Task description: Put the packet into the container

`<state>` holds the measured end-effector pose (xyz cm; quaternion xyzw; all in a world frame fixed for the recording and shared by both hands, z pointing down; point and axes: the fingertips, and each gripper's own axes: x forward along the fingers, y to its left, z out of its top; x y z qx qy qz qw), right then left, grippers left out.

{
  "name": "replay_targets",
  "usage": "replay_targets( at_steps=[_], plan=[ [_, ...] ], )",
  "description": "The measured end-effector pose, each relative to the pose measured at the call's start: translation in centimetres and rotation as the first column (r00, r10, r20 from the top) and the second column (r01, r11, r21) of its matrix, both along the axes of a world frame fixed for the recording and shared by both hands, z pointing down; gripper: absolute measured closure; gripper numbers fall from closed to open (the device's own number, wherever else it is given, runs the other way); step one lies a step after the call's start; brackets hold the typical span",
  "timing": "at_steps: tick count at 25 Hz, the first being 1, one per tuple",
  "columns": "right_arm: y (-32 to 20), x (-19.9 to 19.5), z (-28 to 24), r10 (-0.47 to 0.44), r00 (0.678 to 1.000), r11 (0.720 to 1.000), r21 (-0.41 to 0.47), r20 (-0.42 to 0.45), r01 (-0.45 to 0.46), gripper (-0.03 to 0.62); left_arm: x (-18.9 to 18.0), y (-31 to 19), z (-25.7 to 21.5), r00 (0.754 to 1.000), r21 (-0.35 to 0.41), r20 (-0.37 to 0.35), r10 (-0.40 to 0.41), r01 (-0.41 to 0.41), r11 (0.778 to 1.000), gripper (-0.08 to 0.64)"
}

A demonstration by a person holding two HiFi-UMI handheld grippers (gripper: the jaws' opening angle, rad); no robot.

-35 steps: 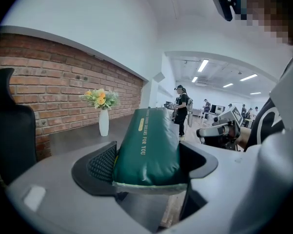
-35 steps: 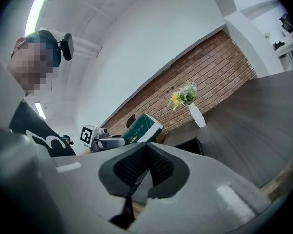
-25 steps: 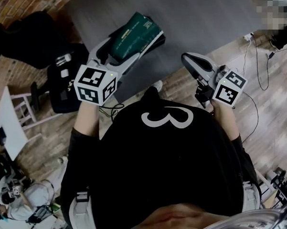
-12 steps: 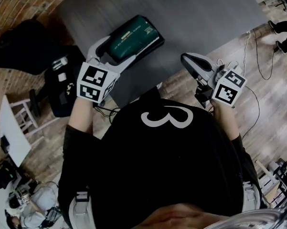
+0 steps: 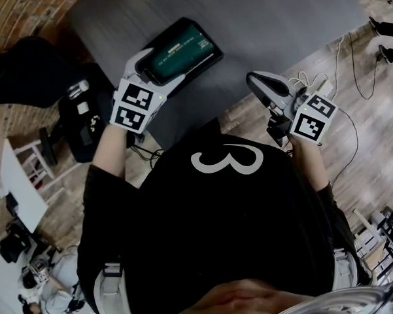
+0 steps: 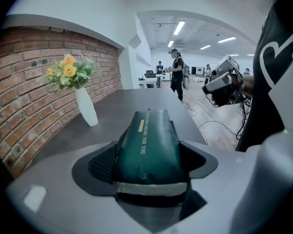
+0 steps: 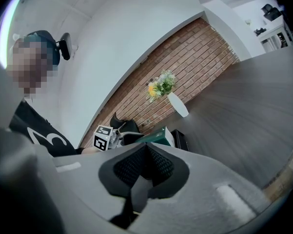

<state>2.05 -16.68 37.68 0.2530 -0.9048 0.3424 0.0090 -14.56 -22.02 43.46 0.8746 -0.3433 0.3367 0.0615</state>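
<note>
Left gripper view shows the left gripper point(image 6: 148, 165) clamped on a green packet point(image 6: 147, 135) above the gray table point(image 6: 131, 101). The right gripper point(image 7: 145, 150) has its jaws together, holding nothing.

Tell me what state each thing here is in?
Left tool: shut, gripping.
Dark green foil packet: held in that tool.
Right tool: shut, empty.
Black rectangular container: on the grey table, not held.
White vase of yellow flowers: upright.
</note>
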Motion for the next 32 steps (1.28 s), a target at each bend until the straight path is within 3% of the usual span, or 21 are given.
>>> replay_targets(
  at_steps=[18, 32],
  plan=[
    [-0.6, 1.0, 1.7, 0.042, 0.999, 0.998, -0.044, 0.028, -0.041, 0.591, 0.5, -1.0, 4.0, 0.996, -0.106, 0.082, 0.019, -0.01, 0.994, 0.138],
    [0.3, 1.6, 1.4, 0.043, 0.999, 0.998, -0.036, 0.029, -0.042, 0.591, 0.5, -1.5, 4.3, 0.989, -0.029, 0.136, 0.055, -0.051, 0.998, 0.119]
  ],
)
